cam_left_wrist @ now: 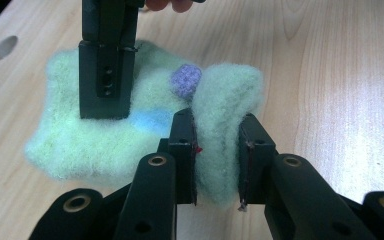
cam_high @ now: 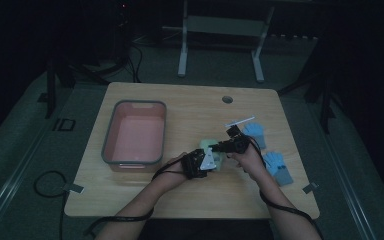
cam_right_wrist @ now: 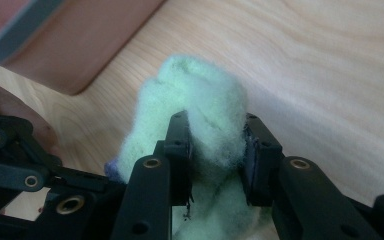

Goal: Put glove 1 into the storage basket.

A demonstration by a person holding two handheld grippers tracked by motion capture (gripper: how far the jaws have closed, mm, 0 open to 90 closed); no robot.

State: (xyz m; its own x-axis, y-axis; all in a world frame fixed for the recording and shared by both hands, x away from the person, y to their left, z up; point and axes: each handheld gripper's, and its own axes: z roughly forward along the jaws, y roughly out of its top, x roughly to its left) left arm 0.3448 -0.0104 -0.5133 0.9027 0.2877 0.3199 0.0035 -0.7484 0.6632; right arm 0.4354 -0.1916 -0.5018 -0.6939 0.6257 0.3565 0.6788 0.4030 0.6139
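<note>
each hand-held gripper (cam_left_wrist: 217, 160) (cam_right_wrist: 215, 160) pinches fuzzy green cloth (cam_left_wrist: 105, 130) (tight).

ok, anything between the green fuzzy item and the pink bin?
Nothing visible. The green item is pinched by the left gripper and the right gripper, with bare table between it and the bin.

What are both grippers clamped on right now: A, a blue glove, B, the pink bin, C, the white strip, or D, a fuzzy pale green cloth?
D: the left gripper and the right gripper each pinch a fold of the fuzzy pale green cloth.
</note>
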